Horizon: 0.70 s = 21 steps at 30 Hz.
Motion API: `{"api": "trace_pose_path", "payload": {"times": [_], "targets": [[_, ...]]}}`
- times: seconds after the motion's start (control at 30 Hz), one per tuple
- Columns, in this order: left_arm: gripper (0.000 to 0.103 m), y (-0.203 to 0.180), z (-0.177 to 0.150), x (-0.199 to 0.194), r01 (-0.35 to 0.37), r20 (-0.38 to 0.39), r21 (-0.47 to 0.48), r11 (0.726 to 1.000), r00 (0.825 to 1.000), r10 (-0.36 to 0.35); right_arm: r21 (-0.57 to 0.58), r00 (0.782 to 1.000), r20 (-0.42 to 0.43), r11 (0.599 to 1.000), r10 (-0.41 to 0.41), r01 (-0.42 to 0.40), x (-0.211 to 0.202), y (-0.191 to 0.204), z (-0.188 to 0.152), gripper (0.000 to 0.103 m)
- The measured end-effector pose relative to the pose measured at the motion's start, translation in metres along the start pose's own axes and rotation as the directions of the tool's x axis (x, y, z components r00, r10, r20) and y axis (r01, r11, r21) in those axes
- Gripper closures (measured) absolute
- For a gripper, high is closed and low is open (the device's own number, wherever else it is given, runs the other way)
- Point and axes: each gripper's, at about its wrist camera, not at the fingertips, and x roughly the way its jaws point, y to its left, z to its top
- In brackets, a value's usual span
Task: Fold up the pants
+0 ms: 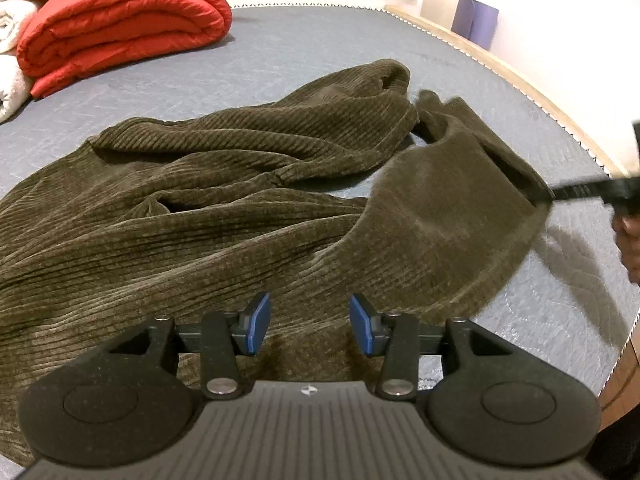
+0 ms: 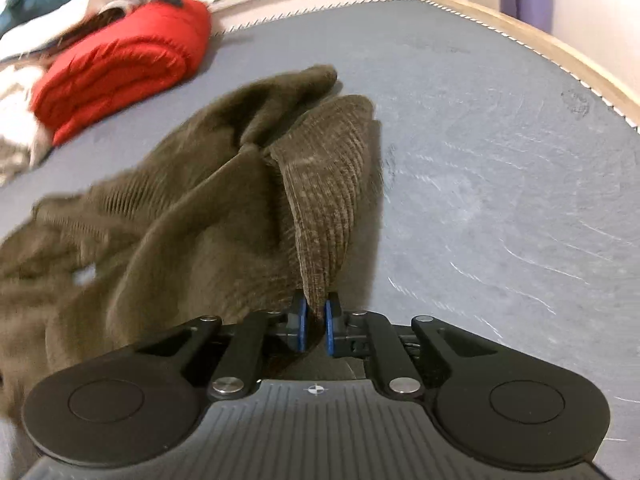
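Olive corduroy pants (image 1: 208, 200) lie rumpled across the grey-blue mattress (image 1: 304, 40). My left gripper (image 1: 310, 326) hovers open just over the near part of the cloth, blue pads apart with nothing pinched between them. My right gripper (image 2: 315, 322) is shut on an edge of the pants (image 2: 320, 200), and a flap of corduroy rises from between its pads. In the left wrist view the right gripper (image 1: 560, 192) reaches in from the right edge and holds a lifted corner of the cloth taut above the mattress.
A folded red quilt (image 1: 120, 28) and white bedding (image 1: 12, 60) lie at the back left of the mattress. A wooden bed rim (image 1: 500, 68) runs along the right. A purple bag (image 1: 476, 20) stands by the wall. A hand (image 1: 628, 248) shows at the right edge.
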Motion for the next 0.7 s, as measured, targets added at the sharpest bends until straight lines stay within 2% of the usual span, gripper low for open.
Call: {"api": "trace_pose_path", "payload": {"times": [0.1, 0.23, 0.3, 0.37, 0.43, 0.47, 0.5, 0.6, 0.7], "targets": [[0.054, -0.001, 0.002, -0.003, 0.014, 0.008, -0.001, 1.0, 1.0, -0.014, -0.066, 0.997, -0.079, 0.998, 0.011, -0.016, -0.013, -0.009, -0.016, 0.094], [0.054, -0.005, 0.006, -0.006, 0.034, 0.017, 0.008, 0.999, 0.999, -0.034, -0.147, 0.972, -0.231, 0.986, 0.048, -0.083, -0.021, -0.02, -0.044, 0.094], [0.054, -0.007, 0.006, -0.006, 0.038, 0.018, 0.01, 0.999, 0.999, -0.038, -0.164, 0.961, -0.266, 0.978, 0.079, -0.126, -0.025, -0.024, -0.053, 0.09], [0.054, -0.008, 0.007, -0.007, 0.043, 0.019, 0.014, 0.999, 0.999, -0.043, -0.167, 0.969, -0.236, 0.979, 0.075, -0.116, -0.031, -0.029, -0.05, 0.082], [0.054, -0.008, 0.007, -0.006, 0.04, 0.016, 0.02, 0.999, 0.999, -0.04, -0.153, 0.986, -0.153, 0.985, 0.06, -0.083, -0.043, -0.035, -0.038, 0.07], [0.054, -0.008, 0.006, -0.005, 0.038, 0.014, 0.02, 0.999, 0.999, -0.038, -0.115, 0.993, -0.101, 0.991, 0.062, -0.074, -0.049, -0.04, -0.03, 0.059], [0.053, -0.008, 0.006, -0.003, 0.035, 0.01, 0.019, 0.999, 0.999, -0.036, -0.083, 0.996, -0.059, 0.994, 0.068, -0.073, -0.054, -0.045, -0.024, 0.053], [0.053, -0.005, 0.005, 0.002, 0.022, -0.001, 0.017, 1.0, 1.0, -0.022, 0.011, 0.997, 0.062, 0.999, 0.048, -0.049, -0.055, -0.056, -0.008, 0.044], [0.053, -0.002, 0.005, 0.005, 0.014, -0.009, 0.011, 1.0, 1.0, -0.013, 0.056, 0.995, 0.094, 0.998, 0.029, -0.034, -0.034, -0.056, -0.001, 0.041]]}}
